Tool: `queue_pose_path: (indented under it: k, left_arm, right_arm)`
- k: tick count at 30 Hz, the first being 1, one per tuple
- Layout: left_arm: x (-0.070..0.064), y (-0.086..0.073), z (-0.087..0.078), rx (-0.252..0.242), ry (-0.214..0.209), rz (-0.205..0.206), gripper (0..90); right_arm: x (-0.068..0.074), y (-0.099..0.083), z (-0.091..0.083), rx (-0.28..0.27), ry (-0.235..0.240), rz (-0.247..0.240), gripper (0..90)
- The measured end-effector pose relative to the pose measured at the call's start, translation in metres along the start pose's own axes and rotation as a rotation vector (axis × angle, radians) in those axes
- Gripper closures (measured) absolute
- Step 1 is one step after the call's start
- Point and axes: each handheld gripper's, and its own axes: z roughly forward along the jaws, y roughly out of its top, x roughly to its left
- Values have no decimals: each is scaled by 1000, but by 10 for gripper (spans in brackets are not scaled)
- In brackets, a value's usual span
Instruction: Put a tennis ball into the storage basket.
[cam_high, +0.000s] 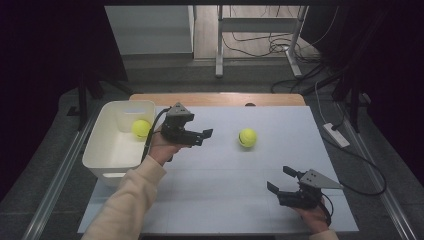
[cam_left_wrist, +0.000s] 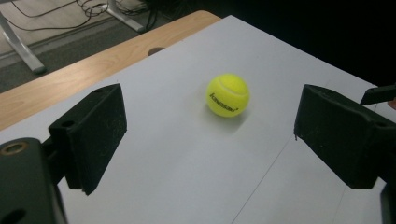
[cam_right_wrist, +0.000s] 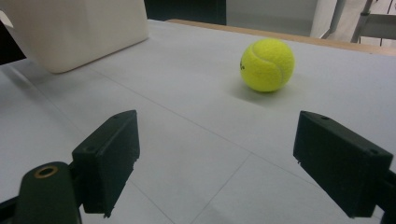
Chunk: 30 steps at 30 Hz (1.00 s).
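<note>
Right gripper (cam_high: 281, 180): blocky matte-black jaws wide apart, empty, near tabletop edge | left gripper (cam_high: 206, 135): jaws spread, empty, beside bin | fuzzy yellow tennis ball (cam_high: 247, 137): on smooth white tabletop (cam_high: 225, 200) | second ball (cam_high: 141, 128): inside glossy rectangular white bin (cam_high: 107, 150)

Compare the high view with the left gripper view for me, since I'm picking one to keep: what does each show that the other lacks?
High view alone: a white bin at the table's left with a ball in the bin, the left tool just right of it, and the right tool open near the front right.
Left gripper view alone: black lettering on the loose ball, seen between that tool's open jaws.
Both: that loose ball, resting free on the white table, and the wooden strip along the far edge.
</note>
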Motion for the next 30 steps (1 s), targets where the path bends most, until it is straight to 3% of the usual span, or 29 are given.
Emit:
queue_pose_path:
  k: [11, 30]
  left_arm:
    - [-4, 6, 11, 21, -5, 34, 103]
    - [-4, 10, 35, 56, -21, 20, 102]
  right_arm:
    - [-1, -1, -1, 1, -12, 5, 146]
    - [0, -2, -1, 10, -9, 2, 145]
